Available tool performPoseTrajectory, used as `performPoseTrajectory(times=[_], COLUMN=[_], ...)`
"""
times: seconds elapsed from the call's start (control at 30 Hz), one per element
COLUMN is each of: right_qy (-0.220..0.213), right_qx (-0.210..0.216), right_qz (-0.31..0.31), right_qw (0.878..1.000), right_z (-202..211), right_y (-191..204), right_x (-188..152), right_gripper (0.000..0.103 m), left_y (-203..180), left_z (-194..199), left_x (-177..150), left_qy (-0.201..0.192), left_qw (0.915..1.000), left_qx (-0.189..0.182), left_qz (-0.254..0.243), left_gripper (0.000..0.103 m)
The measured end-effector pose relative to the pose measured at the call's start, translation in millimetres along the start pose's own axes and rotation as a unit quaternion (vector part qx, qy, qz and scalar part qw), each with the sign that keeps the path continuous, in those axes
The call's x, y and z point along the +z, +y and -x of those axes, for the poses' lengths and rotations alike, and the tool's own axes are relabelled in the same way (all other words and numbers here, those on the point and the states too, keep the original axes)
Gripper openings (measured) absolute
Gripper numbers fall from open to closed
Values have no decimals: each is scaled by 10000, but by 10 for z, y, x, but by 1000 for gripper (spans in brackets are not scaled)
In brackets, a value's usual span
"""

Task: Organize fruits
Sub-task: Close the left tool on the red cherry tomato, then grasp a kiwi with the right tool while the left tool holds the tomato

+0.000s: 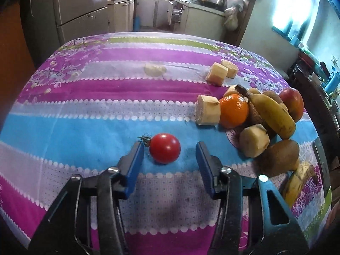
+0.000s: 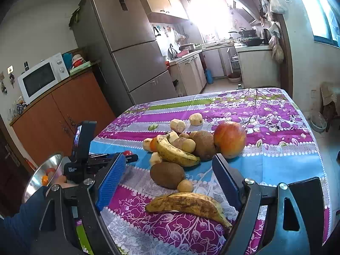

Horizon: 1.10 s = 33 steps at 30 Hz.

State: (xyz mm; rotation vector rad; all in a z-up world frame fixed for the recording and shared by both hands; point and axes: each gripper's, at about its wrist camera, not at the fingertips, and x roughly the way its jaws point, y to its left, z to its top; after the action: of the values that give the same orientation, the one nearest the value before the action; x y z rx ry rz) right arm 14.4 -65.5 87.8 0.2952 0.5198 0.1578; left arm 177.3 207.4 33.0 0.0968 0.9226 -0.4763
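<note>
fruits lie on the tabletop [image 1: 85, 127] under a striped floral cloth. left tool [image 1: 167, 148] sits low over the tabletop with its blue jaws spread wide; a red tomato [image 1: 165, 148] lies between the fingertips, nearer the left jaw, its stem just beside that jaw's tip, not gripped. ahead and to the right of this tool is the fruit heap: an orange [image 1: 233, 110], a cut pale chunk [image 1: 207, 110] touching it on the left, a banana [image 1: 269, 112] leaning over the heap, a red apple [image 1: 292, 103] behind, a kiwi [image 1: 278, 157] at the near edge. two more pale chunks [image 1: 222, 72] lie farther ahead, apart from the heap.

right tool [image 2: 170, 180] is raised and tilted down toward the tabletop, jaws wide apart and empty. between its jaws lie a spotted banana [image 2: 187, 204], closest, then a kiwi [image 2: 166, 174] and a small round fruit [image 2: 185, 186] touching it. the heap stands beyond, with the apple [image 2: 230, 139] ahead of the right jaw. to this tool's left, a metal bowl [image 2: 40, 176] is tilted, with fruit inside, beside a dark sleeve [image 2: 19, 223].
</note>
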Motion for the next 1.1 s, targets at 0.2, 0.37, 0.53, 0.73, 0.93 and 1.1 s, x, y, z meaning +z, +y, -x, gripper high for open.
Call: performPoseTrajectory(times=[0.2, 0.37, 0.53, 0.73, 0.93, 1.1], right_qy=[77, 121, 750, 1307, 1597, 1635], right_qx=[-57, -259, -91, -153, -338, -942], right_qz=[57, 229, 586, 905, 426, 589], right_qw=[9999, 9993, 9954, 9872, 9857, 9803], right_z=[-34, -42, -294, -652, -944, -1159], right_y=[-15, -37, 71, 188, 320, 439], right_x=[-15, -1, -3, 22, -123, -169], right_gripper=[83, 82, 82, 82, 83, 84], left_y=[-24, -43, -52, -38, 13, 4], left_z=[4, 76, 242, 279, 208, 210], left_x=[-4, -37, -27, -31, -61, -67], left_qy=[-23, -113, -293, -360, -289, -307], left_qw=[10000, 9998, 9990, 9982, 9980, 9977], left_qx=[-30, -99, -337, -478, -541, -581], left_qz=[-63, -109, -90, -39, 133, 134], left_gripper=[32, 31, 29, 29, 29, 29])
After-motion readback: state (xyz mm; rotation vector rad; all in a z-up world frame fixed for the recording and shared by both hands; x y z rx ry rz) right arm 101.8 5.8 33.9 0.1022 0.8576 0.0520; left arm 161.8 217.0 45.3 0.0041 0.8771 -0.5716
